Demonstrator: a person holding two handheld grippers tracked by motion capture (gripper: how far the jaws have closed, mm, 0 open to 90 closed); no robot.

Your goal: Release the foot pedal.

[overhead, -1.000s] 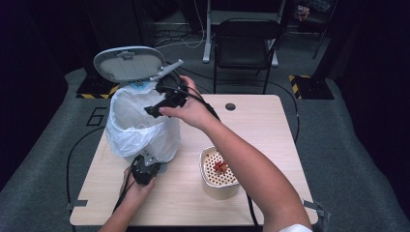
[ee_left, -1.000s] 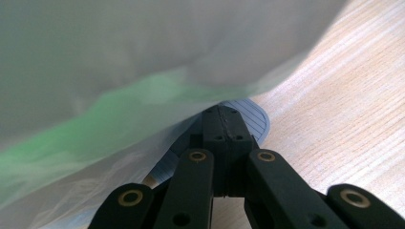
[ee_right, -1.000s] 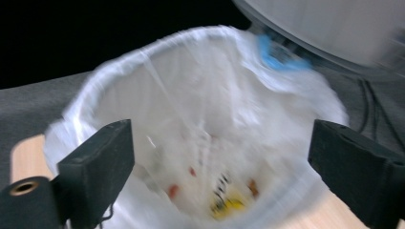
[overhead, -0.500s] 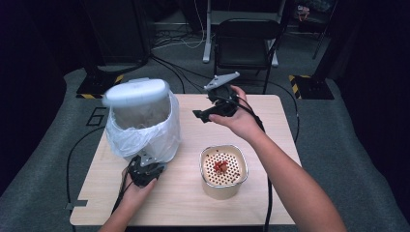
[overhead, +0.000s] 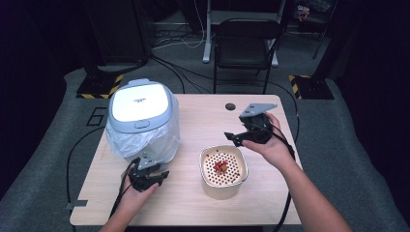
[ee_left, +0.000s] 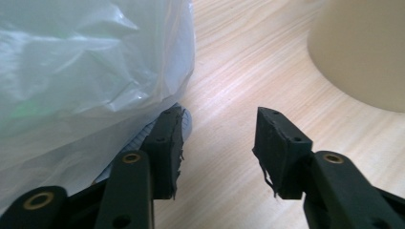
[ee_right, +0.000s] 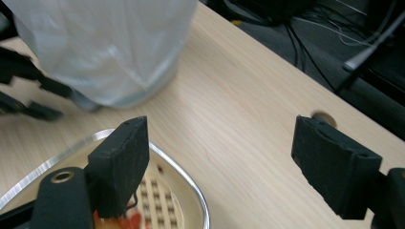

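The lidded bin, wrapped in a plastic bag, stands at the table's left. Right of it sits the perforated container. Beyond that container hovers the right gripper, gaping and empty. At the bin's foot the left gripper, jaws just opening, grips nothing.

The bin lid is shut now. The right gripper is over by the basket, lower right. The left gripper jaws have just been opening, with nothing between them.

place: lab or studio | signs: dark room, floor cables, hazard-striped stand feet, lone wooden table, metal chair
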